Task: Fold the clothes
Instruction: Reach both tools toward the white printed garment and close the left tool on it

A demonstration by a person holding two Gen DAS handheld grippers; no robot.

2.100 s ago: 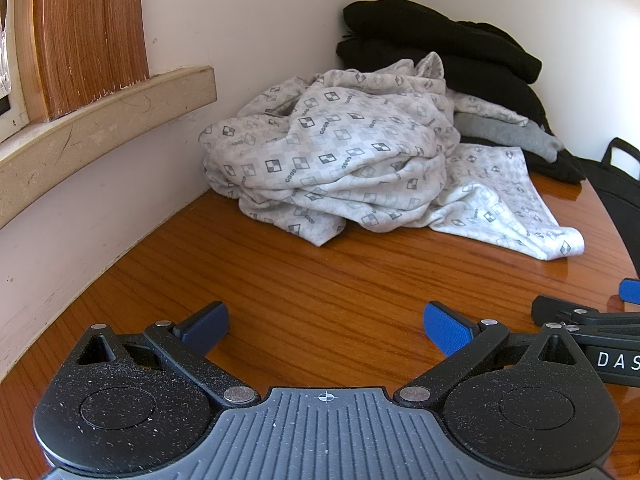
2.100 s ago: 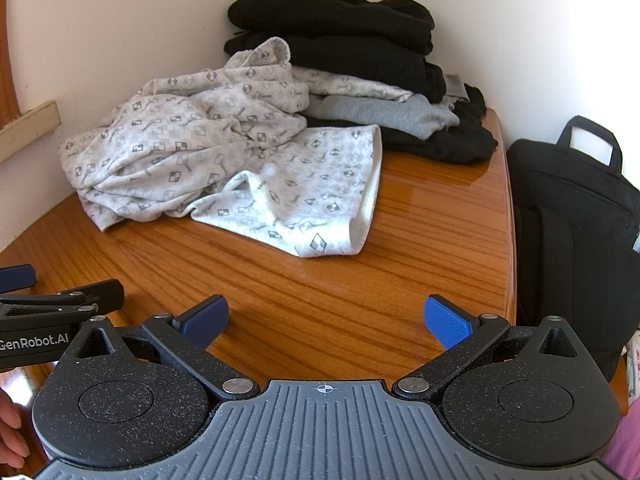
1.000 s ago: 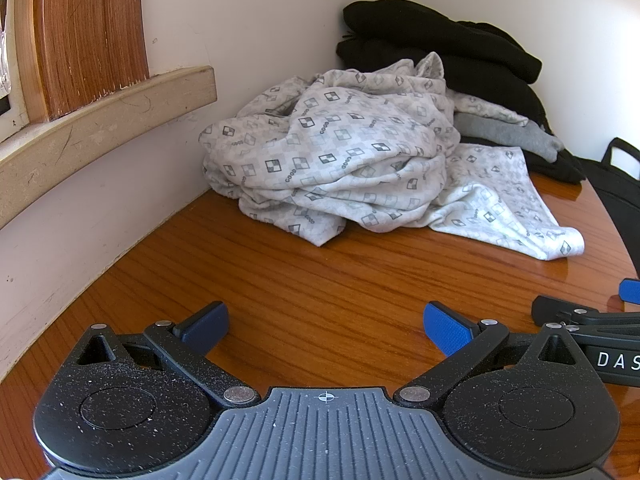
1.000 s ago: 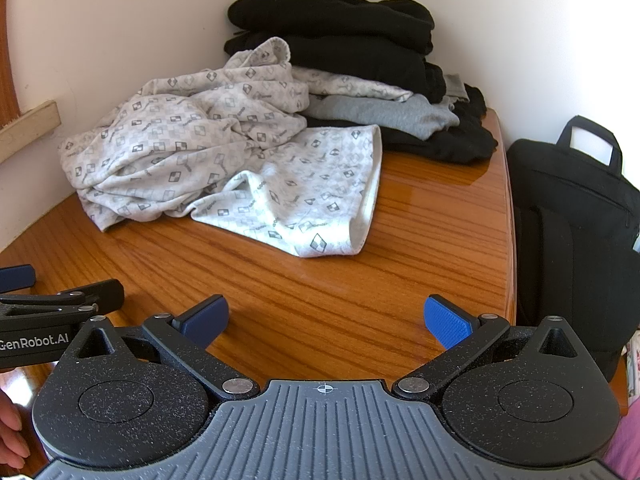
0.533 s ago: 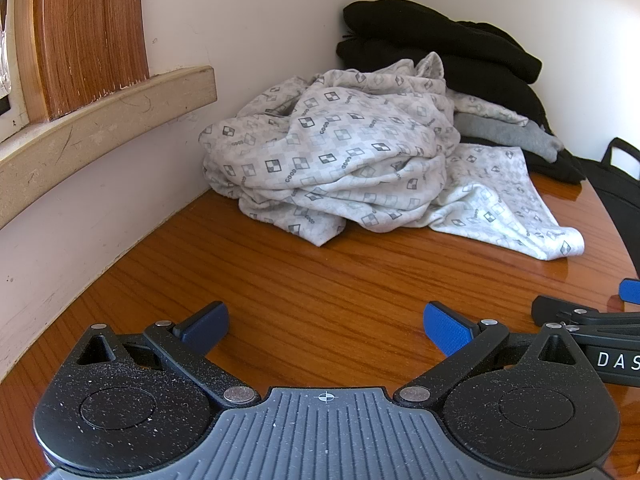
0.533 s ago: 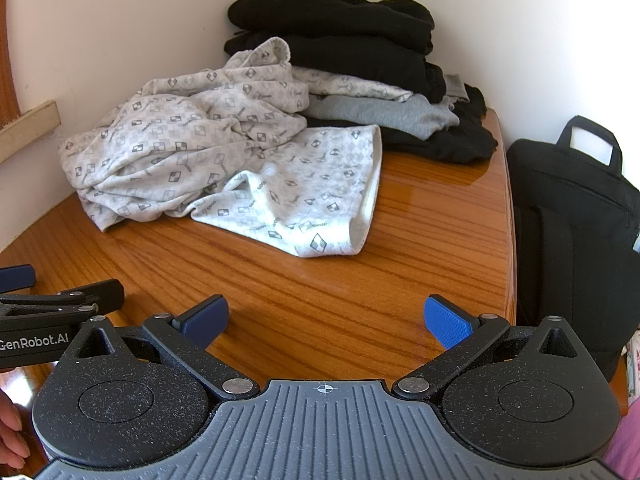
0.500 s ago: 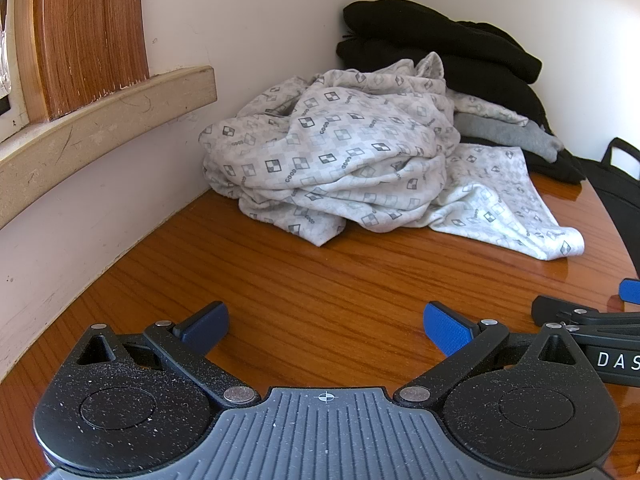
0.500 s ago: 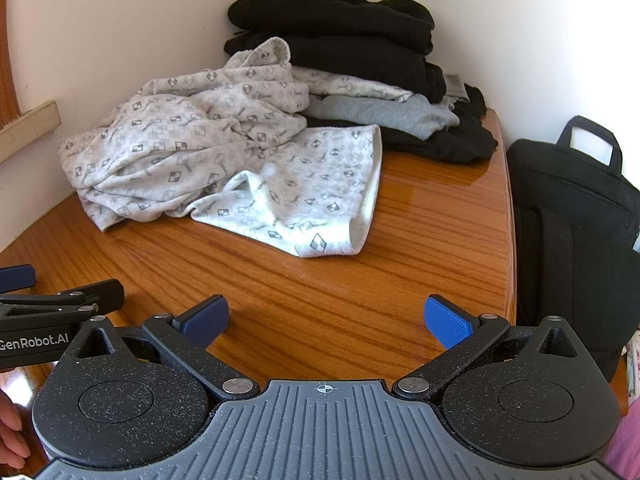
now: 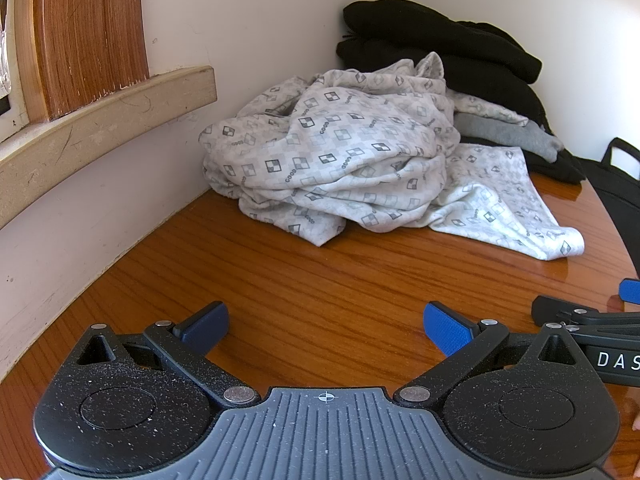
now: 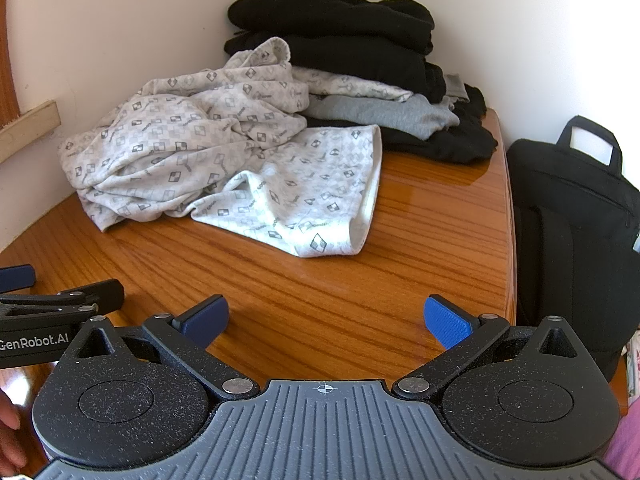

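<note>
Patterned white garment (image 10: 224, 160) lies crumpled toward the back of the wooden table (image 10: 320, 304), against the folded dark stack (image 10: 352, 48). Left gripper (image 9: 326, 326) and right gripper (image 10: 326, 322) both spread, empty, well short. Looks light, limp, soft; best pinched at the flat hem edge (image 10: 360, 216).

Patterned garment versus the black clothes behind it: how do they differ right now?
The patterned garment lies crumpled and spread out; the black clothes sit folded in a stack. The patterned garment is pale with checker prints; the black clothes are plain. Both rest on the wooden table, untouched by either open gripper.
</note>
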